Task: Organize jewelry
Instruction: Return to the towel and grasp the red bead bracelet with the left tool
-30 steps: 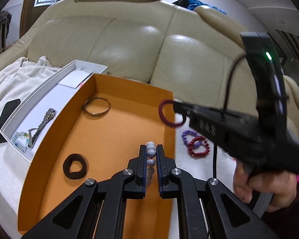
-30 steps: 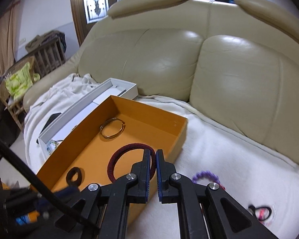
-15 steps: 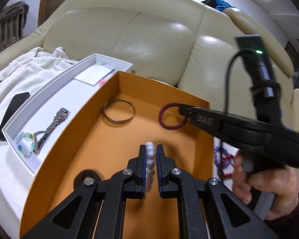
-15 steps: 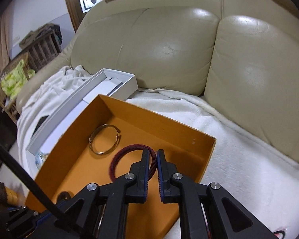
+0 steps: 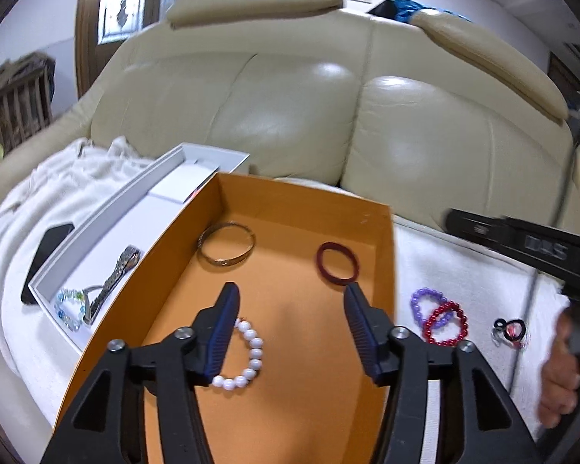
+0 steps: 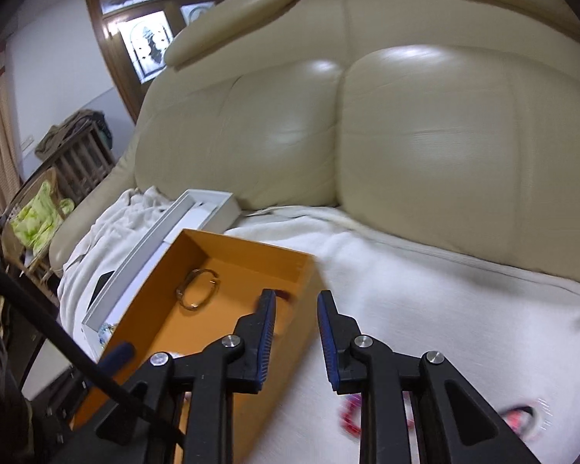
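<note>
We hold both hand-held grippers released, left and right; white bead bracelet and dark red bangle lie sorted inside orange box.

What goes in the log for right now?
left tool open | right tool open | white bead bracelet, dark red bangle in orange box

Cream leather sofa, seat draped with white blanket. On blanket: orange box, white tray beside it, black phone, purple bracelet touching red bracelet.
</note>
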Tool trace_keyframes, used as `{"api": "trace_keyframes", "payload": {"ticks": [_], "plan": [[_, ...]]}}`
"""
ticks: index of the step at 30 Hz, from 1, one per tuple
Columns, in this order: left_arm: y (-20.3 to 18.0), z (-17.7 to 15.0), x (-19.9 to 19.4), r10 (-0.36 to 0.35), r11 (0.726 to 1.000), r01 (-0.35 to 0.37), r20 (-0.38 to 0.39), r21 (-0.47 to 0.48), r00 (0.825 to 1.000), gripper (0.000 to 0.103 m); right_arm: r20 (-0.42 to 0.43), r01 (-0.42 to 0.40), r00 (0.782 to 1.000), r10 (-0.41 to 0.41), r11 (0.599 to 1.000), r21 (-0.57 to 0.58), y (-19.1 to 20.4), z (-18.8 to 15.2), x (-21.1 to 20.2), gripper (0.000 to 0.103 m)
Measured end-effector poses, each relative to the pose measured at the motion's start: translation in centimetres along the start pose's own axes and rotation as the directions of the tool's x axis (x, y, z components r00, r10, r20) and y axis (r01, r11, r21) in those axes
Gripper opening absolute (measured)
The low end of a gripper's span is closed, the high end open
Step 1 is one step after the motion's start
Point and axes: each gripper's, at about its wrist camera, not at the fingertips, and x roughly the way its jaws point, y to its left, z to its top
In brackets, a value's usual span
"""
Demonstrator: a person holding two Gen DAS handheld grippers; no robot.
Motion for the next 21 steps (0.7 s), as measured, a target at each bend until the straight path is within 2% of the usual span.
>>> {"api": "trace_keyframes", "payload": {"ticks": [4,9,15,21], "plan": [[-2.9,-0.2,-0.8,-0.002,0.998,0.0,0.037,0.064,0.999,0.069,0.044,0.053,0.997,-0.055,0.997,0.049,-4.5,-1.6,-4.9,0.026],[-6.1,-0.8,-1.1,-0.046,0.993,0.042,0.032,0.114,0.998,0.071,0.068,0.11,0.99,-0.125,0.974,0.198,-11.2,-5.1,-10.5,0.026],[-8.9,-2.0,-0.6,-0.052,0.983,0.048,0.017,0.177,0.998,0.071,0.037,0.127,0.989,-0.146,0.942,0.309,-15.6,-9.3,-12.3,0.026],[-11.6,-3.7,0.2,-0.072,0.967,0.077,-0.031,0.244,0.997,0.071,0.014,0.105,0.993,-0.119,0.924,0.369,-18.3,-10.8,-11.6,0.025]]}}
